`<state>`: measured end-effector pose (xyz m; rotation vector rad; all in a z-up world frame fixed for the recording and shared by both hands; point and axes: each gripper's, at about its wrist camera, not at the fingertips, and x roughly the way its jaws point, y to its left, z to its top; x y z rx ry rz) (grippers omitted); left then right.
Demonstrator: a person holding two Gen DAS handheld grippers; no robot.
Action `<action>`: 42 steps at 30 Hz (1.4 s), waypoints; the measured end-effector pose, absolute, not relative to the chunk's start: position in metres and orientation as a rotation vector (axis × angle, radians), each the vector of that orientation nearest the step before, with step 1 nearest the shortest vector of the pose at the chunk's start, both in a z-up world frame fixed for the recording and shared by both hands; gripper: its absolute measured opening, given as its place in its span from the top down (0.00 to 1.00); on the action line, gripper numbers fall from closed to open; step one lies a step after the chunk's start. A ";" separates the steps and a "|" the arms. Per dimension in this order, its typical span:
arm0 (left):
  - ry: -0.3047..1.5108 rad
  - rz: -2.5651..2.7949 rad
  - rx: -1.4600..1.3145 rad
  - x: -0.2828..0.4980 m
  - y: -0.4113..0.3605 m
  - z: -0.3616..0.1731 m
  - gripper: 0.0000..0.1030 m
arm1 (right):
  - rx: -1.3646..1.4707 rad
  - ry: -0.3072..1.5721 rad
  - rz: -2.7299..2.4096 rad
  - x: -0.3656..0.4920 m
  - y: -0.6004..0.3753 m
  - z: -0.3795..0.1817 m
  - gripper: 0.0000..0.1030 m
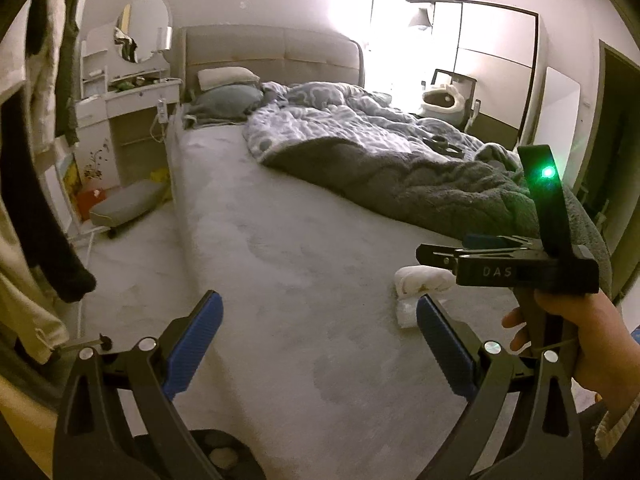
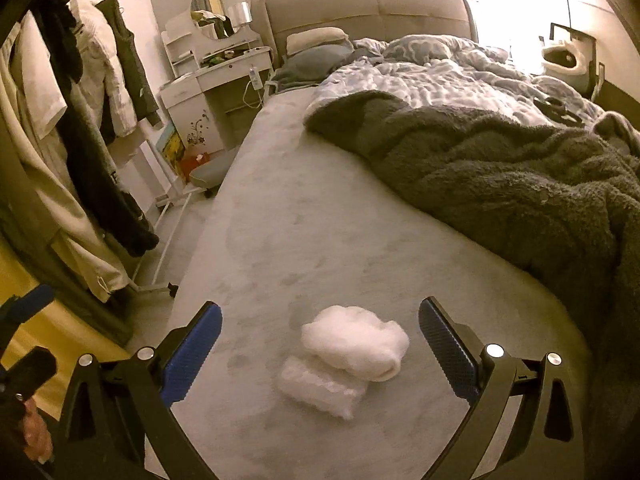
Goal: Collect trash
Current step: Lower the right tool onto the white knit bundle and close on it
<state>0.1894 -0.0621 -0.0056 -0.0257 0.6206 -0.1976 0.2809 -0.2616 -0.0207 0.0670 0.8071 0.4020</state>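
Observation:
Two pieces of white trash lie on the bare grey mattress [image 2: 304,208] near its foot: a crumpled white wad [image 2: 354,340] and, touching it, a flat white packet [image 2: 320,388]. My right gripper [image 2: 320,306] hovers just short of them, open, with the wad roughly centred between its blue pads. In the left wrist view the same wad [image 1: 420,278] and packet [image 1: 406,314] show under the right gripper [image 1: 438,256], which a hand [image 1: 580,340] holds. My left gripper [image 1: 320,320] is open over the mattress [image 1: 280,220], left of the trash, holding nothing.
A dark grey fleece blanket [image 2: 500,184] and a patterned duvet [image 2: 440,76] cover the right half of the bed. Clothes hang on a rack [image 2: 92,120] along the left. A white dressing table [image 2: 216,80] with a round mirror and a low stool [image 1: 124,204] stand beside the headboard.

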 end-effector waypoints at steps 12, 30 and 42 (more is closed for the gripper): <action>0.692 -0.260 0.000 0.237 -0.082 -0.036 0.04 | 0.151 0.882 0.430 0.304 -0.289 -0.036 0.03; 0.826 -0.395 0.020 0.257 -0.139 -0.086 0.04 | 0.259 1.060 0.532 0.330 -0.292 -0.088 0.03; 0.870 -0.397 0.020 0.273 -0.172 -0.106 0.04 | 0.314 1.052 0.615 0.338 -0.298 -0.091 0.37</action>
